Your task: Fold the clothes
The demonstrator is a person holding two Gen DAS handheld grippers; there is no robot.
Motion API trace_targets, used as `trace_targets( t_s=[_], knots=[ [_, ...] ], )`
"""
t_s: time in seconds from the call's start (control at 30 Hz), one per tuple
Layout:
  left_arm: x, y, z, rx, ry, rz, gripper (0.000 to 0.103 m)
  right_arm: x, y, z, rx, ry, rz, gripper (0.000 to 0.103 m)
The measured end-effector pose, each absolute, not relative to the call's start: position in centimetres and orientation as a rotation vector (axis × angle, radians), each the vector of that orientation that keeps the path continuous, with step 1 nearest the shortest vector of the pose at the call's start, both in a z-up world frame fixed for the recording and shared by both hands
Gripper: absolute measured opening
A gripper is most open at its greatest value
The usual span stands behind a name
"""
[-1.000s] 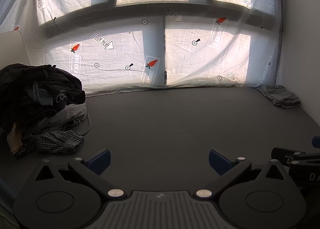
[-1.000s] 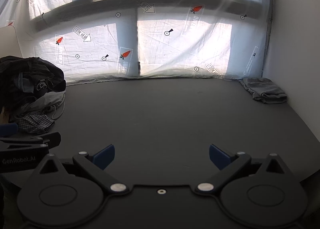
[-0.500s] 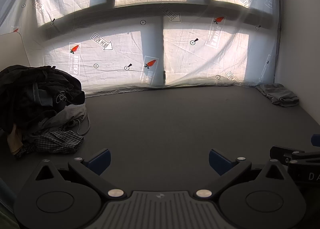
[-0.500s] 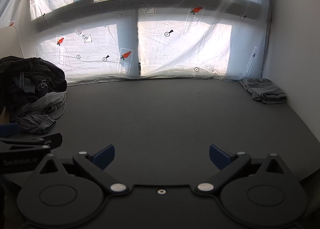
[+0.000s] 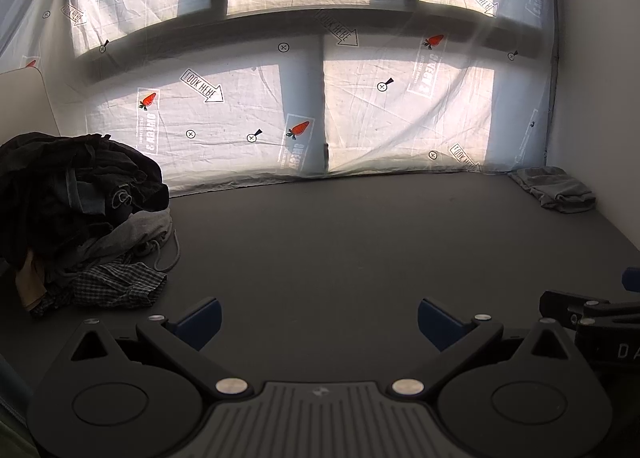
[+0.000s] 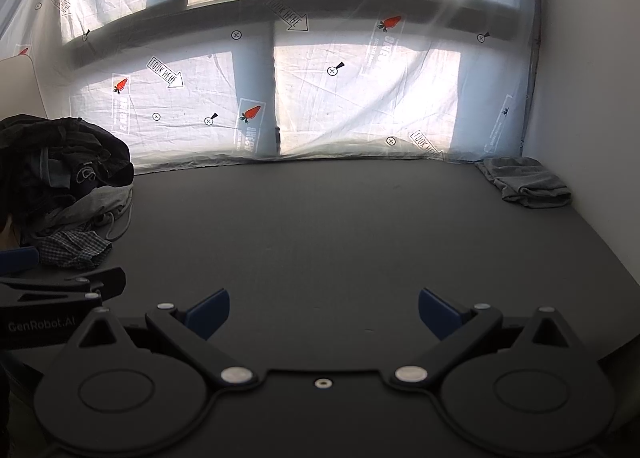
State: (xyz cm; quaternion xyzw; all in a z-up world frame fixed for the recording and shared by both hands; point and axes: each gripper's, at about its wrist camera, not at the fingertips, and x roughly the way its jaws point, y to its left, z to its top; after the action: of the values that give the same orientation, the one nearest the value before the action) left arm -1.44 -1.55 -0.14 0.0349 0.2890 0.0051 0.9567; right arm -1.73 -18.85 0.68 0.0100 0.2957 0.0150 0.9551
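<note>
2 grippers, left (image 5: 318, 316) and right (image 6: 324, 310), both spread, empty.
Clothes pile (image 5: 80, 214) far left: soft, limp, tangled; pinch the checked piece (image 5: 116, 284) at its near edge.

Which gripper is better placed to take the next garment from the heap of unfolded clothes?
Probably the left gripper. The clothes heap lies on the table's left side, closer to it; the right gripper is farther away. Both are open and empty.
</note>
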Motion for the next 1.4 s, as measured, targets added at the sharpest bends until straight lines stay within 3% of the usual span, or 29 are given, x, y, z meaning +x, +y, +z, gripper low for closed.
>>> trace_targets(
  t_s=[0.5,0.93,1.4],
  knots=[
    [-1.9,-2.1,-0.4,0.078,0.591,0.007,0.103,-2.8,-18.5,0.3,0.030,0.595,0.009,0.102],
    [-0.8,-1.8,-3.6,0.047,0.706,0.032,0.103,-2.3,-20.5,-2.6,0.107,0.673,-0.055,0.102],
    [8.2,-4.2,-5.9,0.014,0.894,0.110,0.103,9.7,-25.8,-5.2,0.164,0.676,-0.002,0.103]
  ],
)
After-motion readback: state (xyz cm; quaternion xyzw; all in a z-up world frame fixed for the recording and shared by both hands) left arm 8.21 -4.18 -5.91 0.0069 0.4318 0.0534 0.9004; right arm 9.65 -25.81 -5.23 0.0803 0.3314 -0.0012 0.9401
